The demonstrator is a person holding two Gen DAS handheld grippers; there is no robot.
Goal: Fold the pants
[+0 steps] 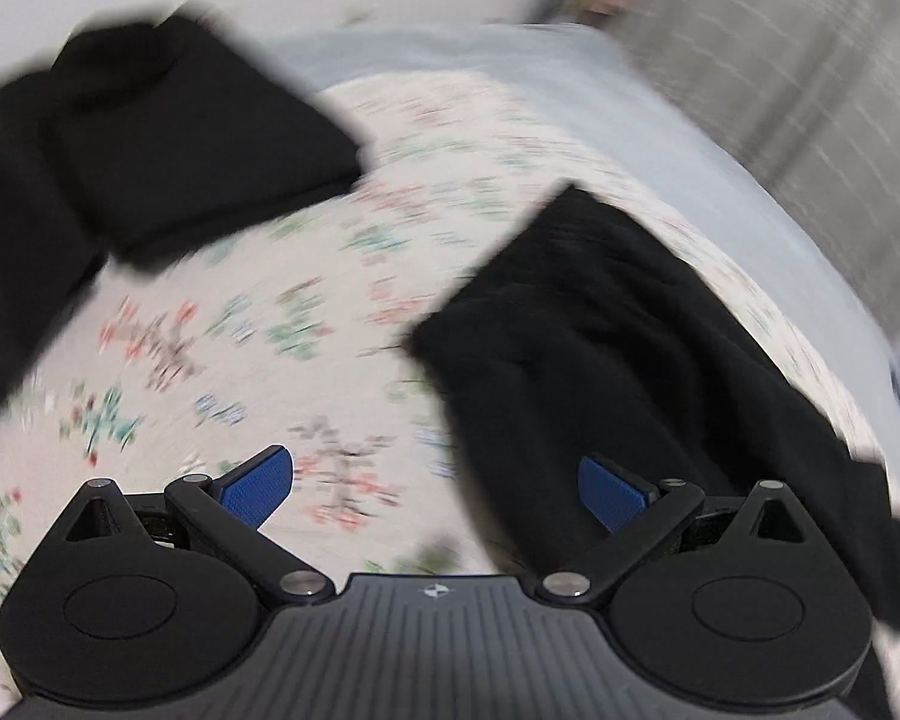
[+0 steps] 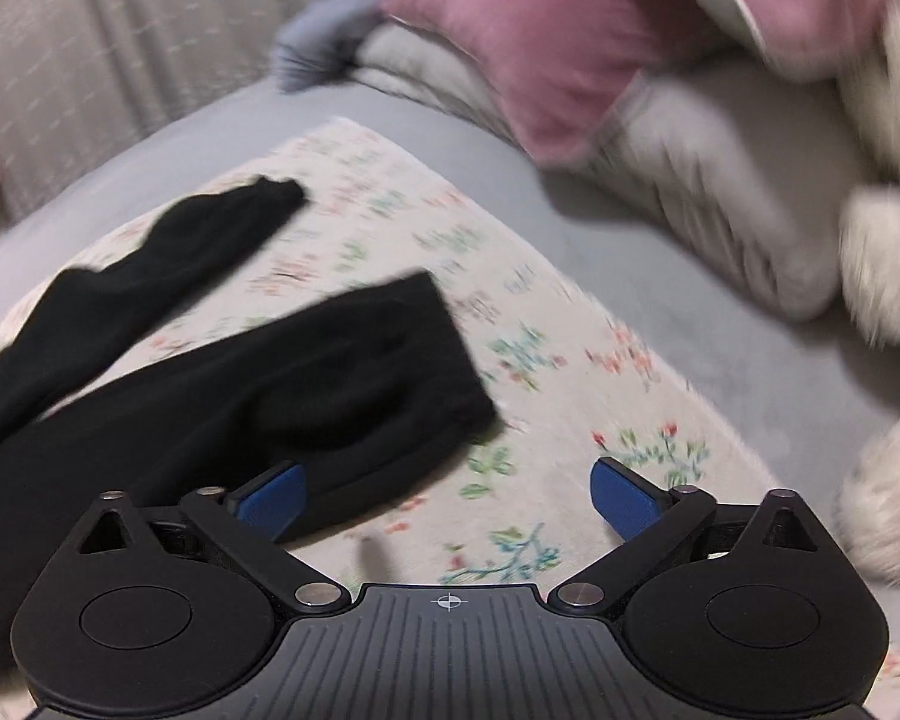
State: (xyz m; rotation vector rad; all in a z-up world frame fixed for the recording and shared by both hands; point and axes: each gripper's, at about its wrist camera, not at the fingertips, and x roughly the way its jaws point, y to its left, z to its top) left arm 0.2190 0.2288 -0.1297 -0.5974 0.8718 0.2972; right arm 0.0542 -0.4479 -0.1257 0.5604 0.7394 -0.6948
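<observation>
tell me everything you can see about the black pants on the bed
The black pants are soft, matte, knit-looking fabric, lying loose and not yet folded on a floral cloth spread over the bed. In the right wrist view two legs splay apart, their hems pointing away, the nearer leg wide and rumpled. The left wrist view shows two dark masses with floral cloth between. The left gripper and right gripper are open above them, not gripping. Motion blur hides seams and any waistband.

Home bedroom: floral bedspread (image 2: 570, 372), pink pillow (image 2: 510, 42) (blurred).

Left gripper (image 1: 437, 489) spread wide, empty; black pants (image 1: 630, 372) on floral cloth (image 1: 270, 330).
</observation>
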